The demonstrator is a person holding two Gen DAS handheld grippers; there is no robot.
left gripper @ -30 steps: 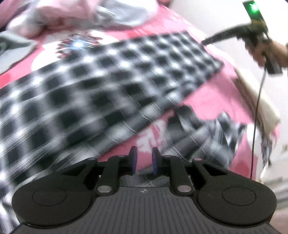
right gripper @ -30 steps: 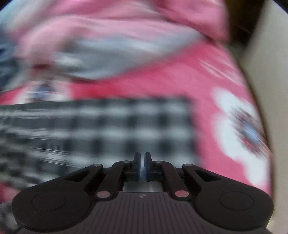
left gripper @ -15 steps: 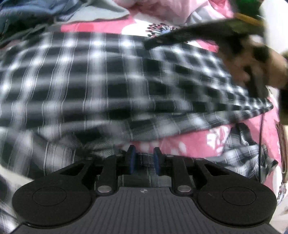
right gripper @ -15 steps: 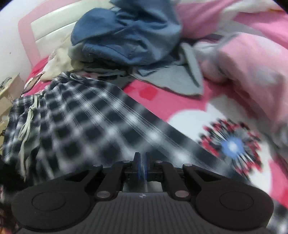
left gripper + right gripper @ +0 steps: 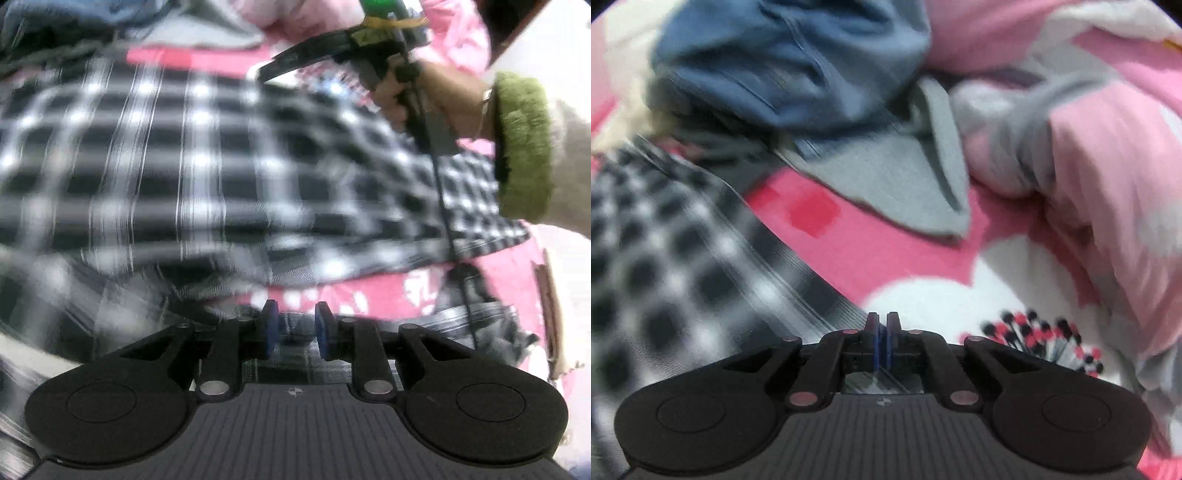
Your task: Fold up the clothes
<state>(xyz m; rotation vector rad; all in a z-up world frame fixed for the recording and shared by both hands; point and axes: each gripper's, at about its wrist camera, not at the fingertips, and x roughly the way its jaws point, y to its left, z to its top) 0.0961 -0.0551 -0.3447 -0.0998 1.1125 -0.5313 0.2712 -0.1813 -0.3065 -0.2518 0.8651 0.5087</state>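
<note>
Fold under way — right claw (image 5: 882, 339) clenched on plaid cloth (image 5: 207, 162), left claw (image 5: 294, 328) released; next, lay edge flat on bed (image 5: 894, 251).

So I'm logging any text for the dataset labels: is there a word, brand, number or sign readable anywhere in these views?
None can be read.
The right gripper carries a yellow-banded label near its green light, too blurred to read.
The plaid garment shows no tag.

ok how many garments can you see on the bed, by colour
black and white checked garment: 1
blue garment: 1
grey garment: 1
total: 3, on the pink bedding; the blurred pile may hide more
</note>
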